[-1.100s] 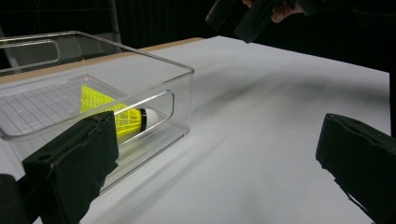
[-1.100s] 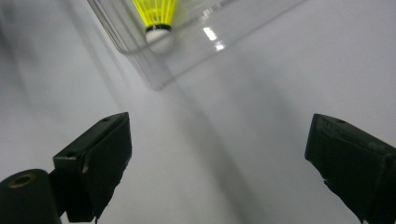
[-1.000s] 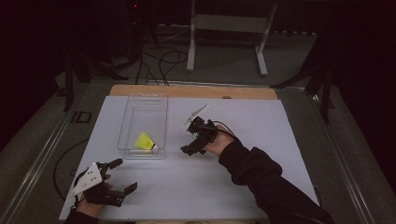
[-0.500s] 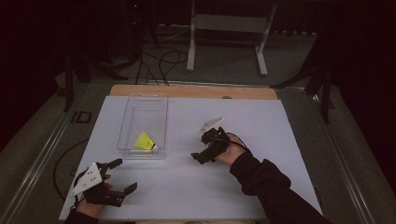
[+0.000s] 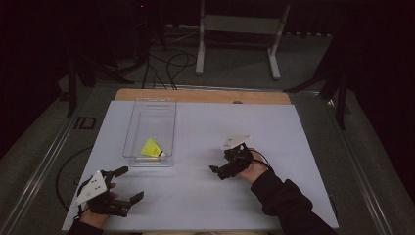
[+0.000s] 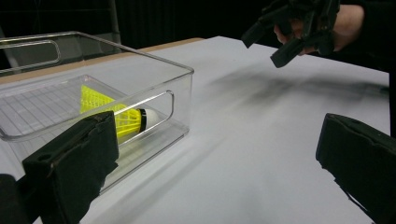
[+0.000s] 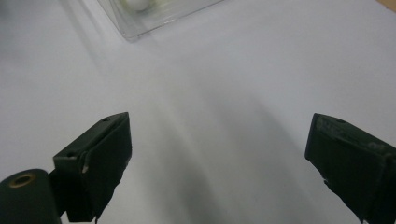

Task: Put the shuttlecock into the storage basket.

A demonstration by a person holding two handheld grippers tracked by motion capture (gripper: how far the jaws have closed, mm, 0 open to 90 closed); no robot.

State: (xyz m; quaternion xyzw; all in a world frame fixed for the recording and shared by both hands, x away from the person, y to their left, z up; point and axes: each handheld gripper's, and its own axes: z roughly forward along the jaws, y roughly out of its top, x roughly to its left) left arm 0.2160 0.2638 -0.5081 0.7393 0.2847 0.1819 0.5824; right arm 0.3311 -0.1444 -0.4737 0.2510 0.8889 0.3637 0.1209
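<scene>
Yellow shuttlecock [image 5: 151, 148] lies on its side at near end of clear plastic bin [image 5: 168, 128], on left part of white table [image 5: 274, 127]. Left gripper [image 5: 125, 184]: near-left corner of table, jaws spread wide, nothing between, aimed twd bin. Right gripper [image 5: 215, 172]: right of bin, well apart from it, jaws spread, empty, just above table.

A yellow shuttlecock [image 5: 151, 148] lies inside the clear bin [image 5: 166, 113]; the left gripper [image 5: 128, 183] sits below the bin, the right gripper [image 5: 219, 172] to its right.
</scene>
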